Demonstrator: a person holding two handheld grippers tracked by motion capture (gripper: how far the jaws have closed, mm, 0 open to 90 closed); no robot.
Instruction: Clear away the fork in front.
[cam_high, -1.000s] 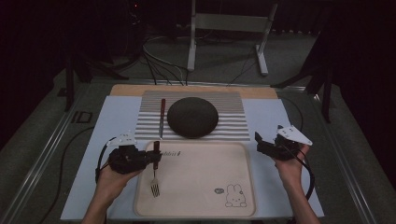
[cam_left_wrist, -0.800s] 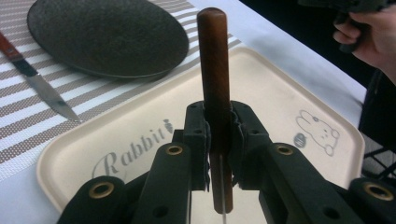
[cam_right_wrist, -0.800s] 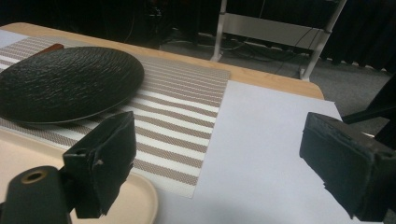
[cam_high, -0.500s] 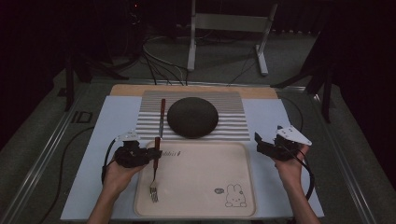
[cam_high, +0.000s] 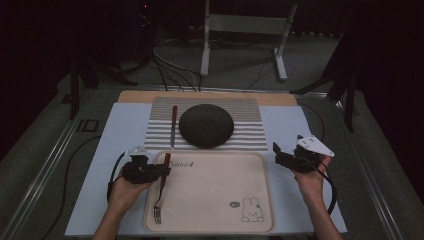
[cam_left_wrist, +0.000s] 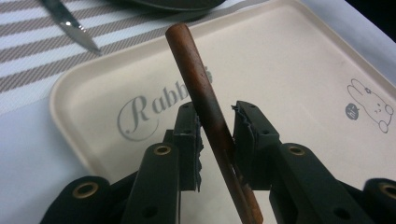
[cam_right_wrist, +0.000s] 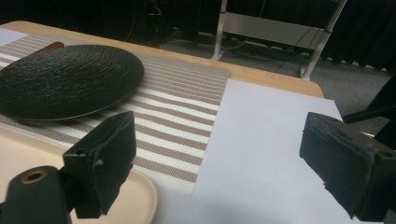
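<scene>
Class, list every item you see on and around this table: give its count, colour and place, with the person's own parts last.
Fork: one, brown handle, on the tray's left side.
Tray: one, beige with a rabbit print, nearest the person.
Plate: one, black, on the striped mat.
Knife: one, brown handle, left of the plate.
Striped mat: one, white and brown, behind the tray.
Table cover: one, pale blue.
Stand: one, white, beyond the table.
Left claw: black, jaws just opening, handle loose between them.
Right claw: black, open, over the table cover.
</scene>
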